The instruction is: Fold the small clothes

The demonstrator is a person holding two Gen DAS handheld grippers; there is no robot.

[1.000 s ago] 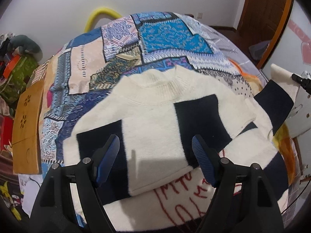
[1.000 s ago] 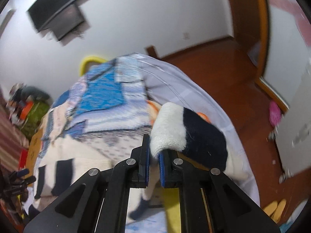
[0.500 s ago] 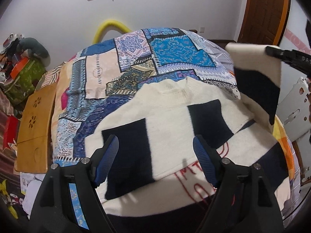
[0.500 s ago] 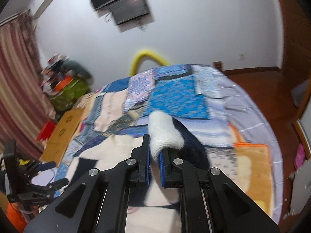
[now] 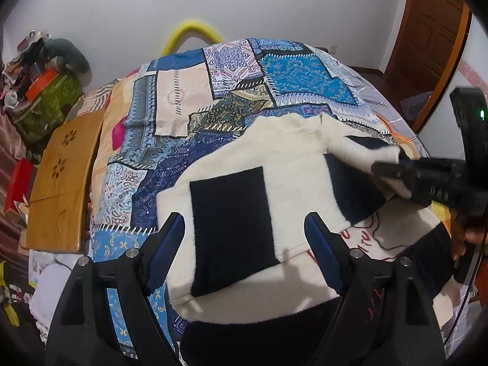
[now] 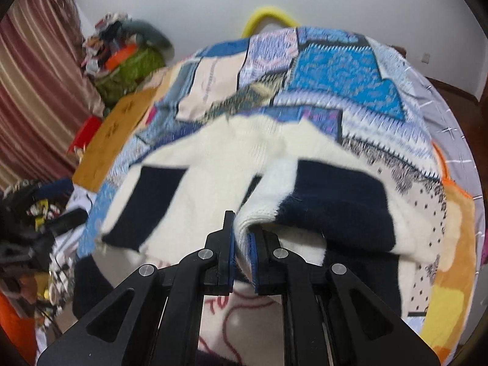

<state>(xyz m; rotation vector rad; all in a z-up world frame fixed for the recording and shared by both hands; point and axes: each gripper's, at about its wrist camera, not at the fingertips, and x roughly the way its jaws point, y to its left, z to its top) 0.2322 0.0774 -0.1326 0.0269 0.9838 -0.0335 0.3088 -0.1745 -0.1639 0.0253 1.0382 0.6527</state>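
A small cream sweater (image 5: 292,164) with navy blocks lies on the patchwork bedspread (image 5: 213,85); it also shows in the right wrist view (image 6: 231,149). My left gripper (image 5: 244,231) is open and empty, hovering above the sweater's folded left sleeve. My right gripper (image 6: 241,235) is shut on the cuff of the right sleeve (image 6: 329,195) and holds it over the sweater's body. In the left wrist view the right gripper (image 5: 396,167) reaches in from the right with that sleeve (image 5: 363,149).
A wooden lap desk (image 5: 61,183) lies at the bed's left edge. A green bag with clutter (image 5: 42,97) stands beyond it. A yellow hoop (image 5: 192,33) rises behind the bed. A wooden door (image 5: 427,39) is at the right.
My right gripper has carried the sleeve from the bed's right side inward and down over the sweater's body. My left gripper has stayed open and drifted a little left.
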